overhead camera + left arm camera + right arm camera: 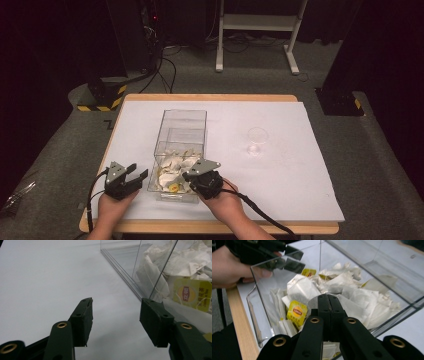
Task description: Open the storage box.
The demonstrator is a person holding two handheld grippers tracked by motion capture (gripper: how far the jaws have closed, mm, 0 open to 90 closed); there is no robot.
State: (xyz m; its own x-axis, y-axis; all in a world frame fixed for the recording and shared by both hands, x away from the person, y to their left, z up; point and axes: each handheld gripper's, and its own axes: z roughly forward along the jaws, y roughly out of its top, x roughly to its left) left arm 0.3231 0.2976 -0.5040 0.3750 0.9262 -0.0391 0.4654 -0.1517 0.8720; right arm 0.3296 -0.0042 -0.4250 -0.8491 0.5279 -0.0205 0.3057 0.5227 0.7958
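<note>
Right gripper [329, 298] inside the clear box [181, 131], jaws pressed together, tips down among the tea bags [342, 290]; perhaps a bag's edge pinched between them, hard to make out. Yellow-tagged bag [297, 310] just left of the jaws. Left gripper [115, 315] outside the box, jaws apart and gripping nothing, the right jaw against the clear wall. Bags blurred through the plastic. Plastic cup [257, 139] well apart on the tabletop [280, 190].
</note>
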